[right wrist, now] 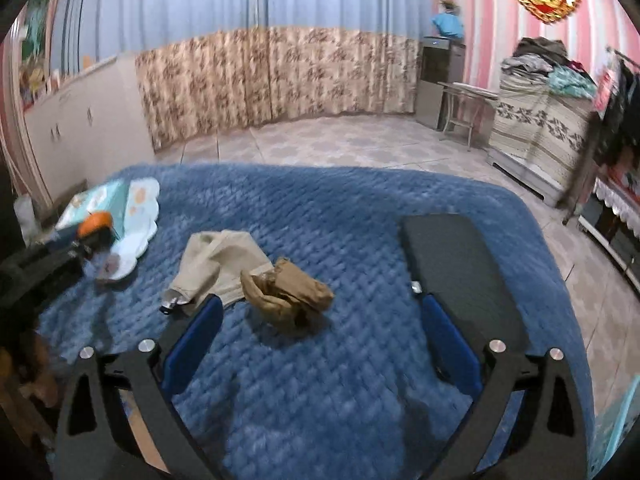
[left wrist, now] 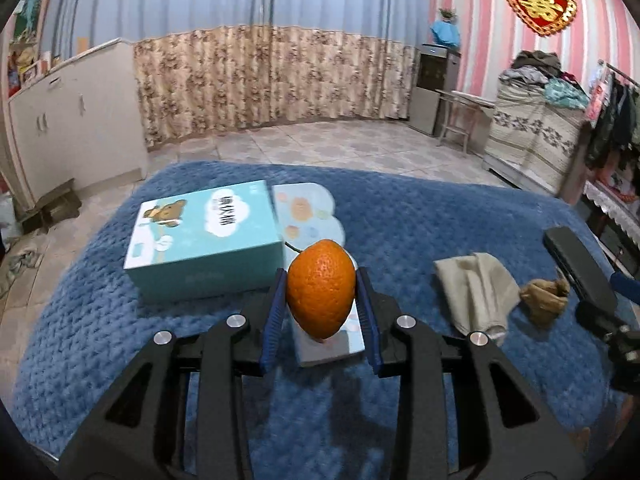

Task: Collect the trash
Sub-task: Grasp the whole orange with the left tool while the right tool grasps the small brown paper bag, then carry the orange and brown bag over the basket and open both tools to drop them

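My left gripper (left wrist: 321, 280) is shut on an orange fruit (left wrist: 321, 289), its blue pads pressed on both sides, above a pale cloud-shaped card (left wrist: 308, 208) on the blue blanket (left wrist: 400, 216). In the right wrist view the same orange (right wrist: 95, 221) shows at far left. My right gripper (right wrist: 320, 312) stands wide open over the blanket with nothing between its fingers. Just ahead of it lie a crumpled brown wrapper (right wrist: 286, 290) and a beige folded cloth or pouch (right wrist: 218, 262). In the left wrist view the wrapper (left wrist: 544, 298) and the beige piece (left wrist: 474, 290) lie to the right, beside the right gripper's finger (left wrist: 576, 268).
A teal box with a bear picture (left wrist: 204, 236) lies left of the orange. Beyond the blanket are a tiled floor (left wrist: 340, 140), a floral curtain, white cabinets (left wrist: 72, 120) at left and piled clothes (left wrist: 536, 72) at right.
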